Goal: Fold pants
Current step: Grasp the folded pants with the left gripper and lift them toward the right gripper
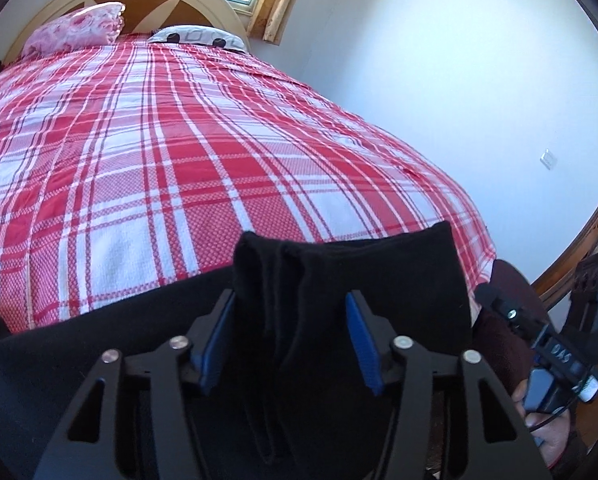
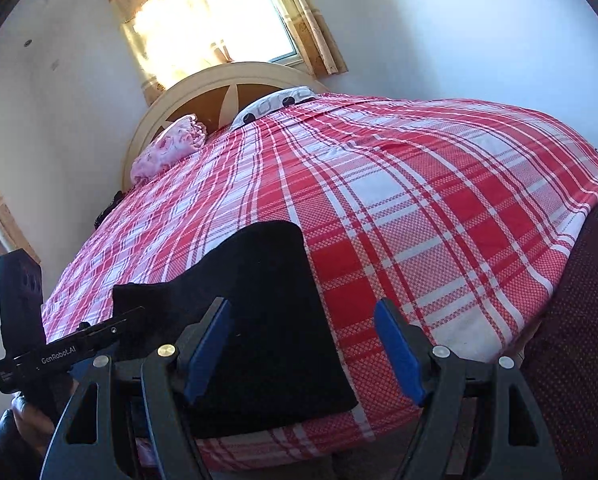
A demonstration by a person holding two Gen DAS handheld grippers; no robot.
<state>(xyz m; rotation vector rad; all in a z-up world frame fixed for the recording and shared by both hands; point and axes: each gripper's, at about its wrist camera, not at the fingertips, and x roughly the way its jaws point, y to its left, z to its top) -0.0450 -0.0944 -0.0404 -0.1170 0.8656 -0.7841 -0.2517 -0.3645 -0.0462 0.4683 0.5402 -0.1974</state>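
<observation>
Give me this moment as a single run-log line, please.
task: fold pants | black pants folded, near bed edge | left gripper open, straddling pants | right gripper open, nothing held

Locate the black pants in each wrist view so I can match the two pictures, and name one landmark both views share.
Left wrist: the black pants fill the bottom centre, between the open pads of the left gripper, on the red plaid bedspread.
Right wrist: the black pants lie lower left of centre, by the near bed edge, in front of the open right gripper.
Shared landmark: the pink floral pillow at the headboard.
</observation>
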